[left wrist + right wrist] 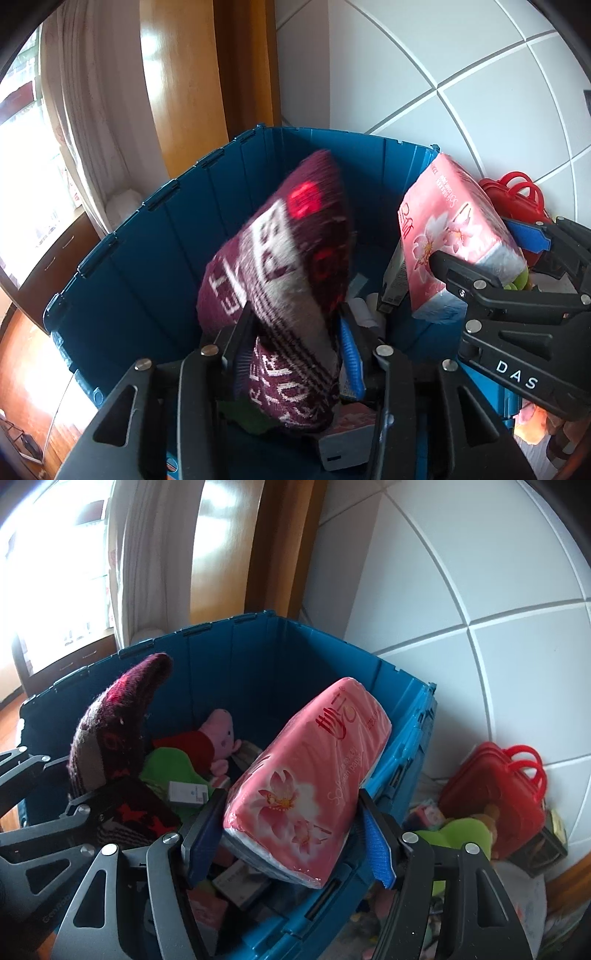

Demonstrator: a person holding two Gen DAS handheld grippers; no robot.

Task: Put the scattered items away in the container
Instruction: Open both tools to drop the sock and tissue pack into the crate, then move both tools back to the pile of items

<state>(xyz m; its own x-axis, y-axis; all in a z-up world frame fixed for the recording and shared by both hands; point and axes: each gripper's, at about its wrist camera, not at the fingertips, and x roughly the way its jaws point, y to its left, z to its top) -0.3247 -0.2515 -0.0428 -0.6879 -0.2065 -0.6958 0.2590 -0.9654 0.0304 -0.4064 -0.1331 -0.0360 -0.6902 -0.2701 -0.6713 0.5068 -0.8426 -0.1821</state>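
Observation:
A blue plastic crate (147,258) (258,657) stands against a tiled wall. My left gripper (295,314) hangs over its inside with a maroon knit piece (280,258) (118,720), patterned in white and red, standing loosely between its fingers. The jaws look slightly wider than the cloth, and the cloth is blurred. My right gripper (291,794) is shut on a pink tissue pack (314,768) (454,214) with flower print. It holds the pack tilted above the crate's right rim.
Inside the crate lie a pink plush pig (221,734), a green cloth item (173,768) and a small grey box (188,794). On the floor to the right are a red toy case (498,794) and a green plush (458,834). A curtain and a wooden frame stand behind the crate.

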